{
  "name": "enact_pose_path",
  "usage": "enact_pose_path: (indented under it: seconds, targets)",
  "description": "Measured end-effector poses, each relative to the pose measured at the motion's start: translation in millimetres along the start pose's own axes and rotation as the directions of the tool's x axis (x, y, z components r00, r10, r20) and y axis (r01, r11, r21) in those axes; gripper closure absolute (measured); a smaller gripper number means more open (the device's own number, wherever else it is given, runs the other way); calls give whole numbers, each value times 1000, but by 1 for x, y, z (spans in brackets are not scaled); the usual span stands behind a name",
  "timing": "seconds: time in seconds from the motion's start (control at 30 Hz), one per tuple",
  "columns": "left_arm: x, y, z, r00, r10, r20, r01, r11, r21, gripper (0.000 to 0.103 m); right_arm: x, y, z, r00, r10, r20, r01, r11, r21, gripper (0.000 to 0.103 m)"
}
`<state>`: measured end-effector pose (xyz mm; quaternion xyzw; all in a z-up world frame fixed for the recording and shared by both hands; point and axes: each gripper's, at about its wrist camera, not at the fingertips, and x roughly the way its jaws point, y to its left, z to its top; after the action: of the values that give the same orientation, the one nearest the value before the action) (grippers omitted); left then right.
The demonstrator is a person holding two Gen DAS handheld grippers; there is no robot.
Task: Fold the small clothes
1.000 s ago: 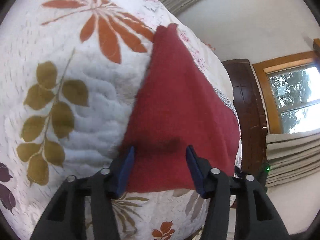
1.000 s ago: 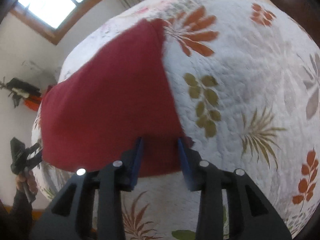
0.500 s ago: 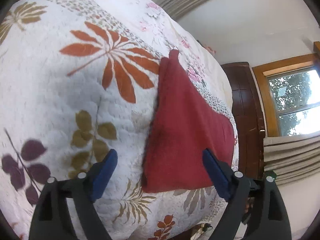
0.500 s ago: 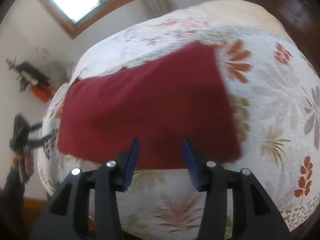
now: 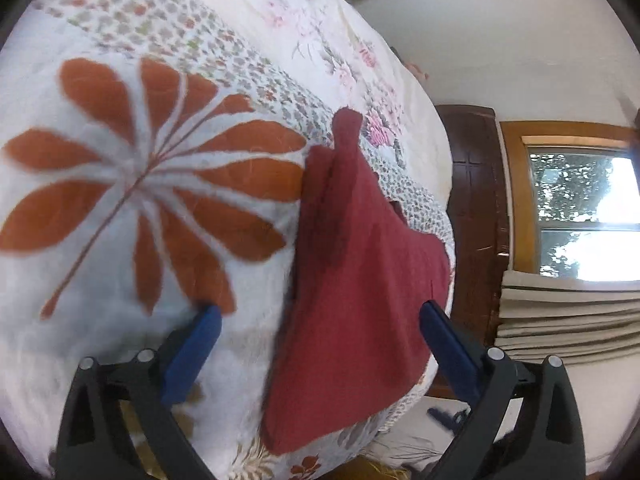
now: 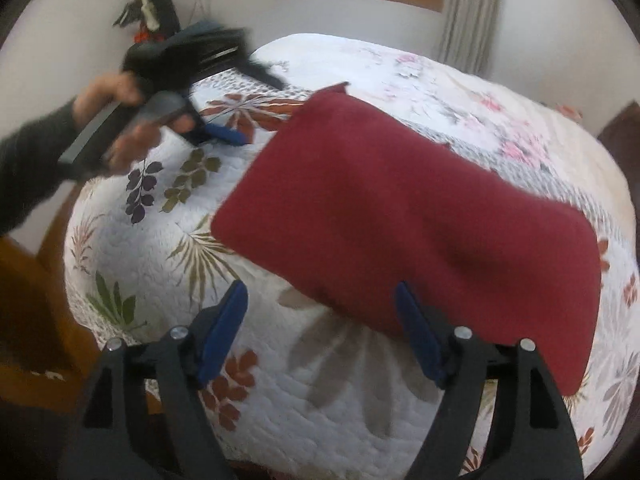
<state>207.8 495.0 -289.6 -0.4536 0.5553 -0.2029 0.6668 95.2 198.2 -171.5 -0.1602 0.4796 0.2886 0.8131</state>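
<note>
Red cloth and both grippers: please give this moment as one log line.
red cloth: folded, flat on quilt | left gripper: open, empty | right gripper: open, empty

Dark red cloth [image 6: 404, 220], plain, ahead of the right gripper's [image 6: 322, 332] blue pads [image 6: 222, 328]. White quilt [image 6: 340, 400] beneath bears rust-orange, olive and purple leaves; pink flowers farther off.

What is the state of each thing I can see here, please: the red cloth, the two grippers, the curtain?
Red cloth: folded, lying flat on the quilt, not held.
Left gripper: open, empty.
Right gripper: open, empty.
Curtain: drawn aside, window uncovered.
</note>
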Motion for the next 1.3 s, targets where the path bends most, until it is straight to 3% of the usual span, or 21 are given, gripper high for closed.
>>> enact_pose_path:
  seconds: [0.13,0.3,0.53,0.7,0.87,1.07,1.2,1.3]
  targets:
    - [12,-2,20,998,-48,-28,48,999,3,4,14,33,1,991,-131,23,133,981,-140,23]
    - [28,-9,43,991,-110,-72,111,994,5,4,39,72,-8,943,-318,96,330,870,-367,19]
    - [47,-12,61,982,-160,-102,161,987,1,4,80,92,-18,901,-415,130,420,753,-507,17]
    - [60,-21,70,979,-166,-120,168,986,11,4,100,98,-12,894,-422,151,431,716,-550,16]
    - [79,-37,73,971,-168,-169,179,982,54,4,122,84,14,883,-445,148,451,716,-533,14]
    - [80,-25,88,958,-221,-182,221,975,-24,7,132,76,35,896,-419,146,429,733,-528,14]
    - [83,-28,89,963,-171,-207,179,983,24,20,133,75,38,900,-413,141,421,739,-526,14]
    - [81,-19,92,960,-191,-203,195,981,-1,34,129,77,46,895,-415,162,433,724,-536,14]
